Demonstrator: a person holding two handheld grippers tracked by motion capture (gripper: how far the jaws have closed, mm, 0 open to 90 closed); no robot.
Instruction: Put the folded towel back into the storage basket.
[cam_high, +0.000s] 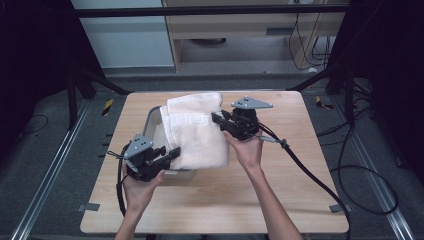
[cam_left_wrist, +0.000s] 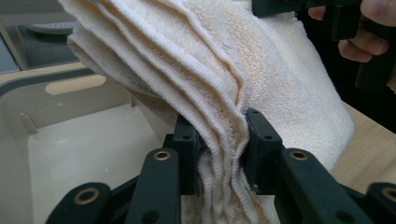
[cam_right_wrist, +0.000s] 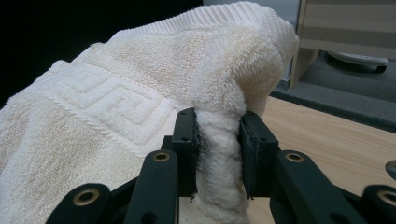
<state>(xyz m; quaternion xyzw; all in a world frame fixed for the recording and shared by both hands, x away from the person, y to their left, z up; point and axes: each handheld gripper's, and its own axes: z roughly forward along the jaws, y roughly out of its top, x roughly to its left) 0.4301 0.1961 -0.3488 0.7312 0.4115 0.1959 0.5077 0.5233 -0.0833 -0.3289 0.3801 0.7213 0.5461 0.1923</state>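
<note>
Black two-jaw left gripper (cam_high: 172, 152) and right gripper (cam_high: 218, 119) — grey three-cornered plates, black trailing cables, bare forearms

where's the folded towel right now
In the high view the folded towel is at mid-table, over the open bin, pinched between the left gripper and right gripper.

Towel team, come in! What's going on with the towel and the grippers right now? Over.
Left gripper shut on folded towel edge. Right gripper shut on far end. Towel held over white bin. Nothing in the way.
</note>
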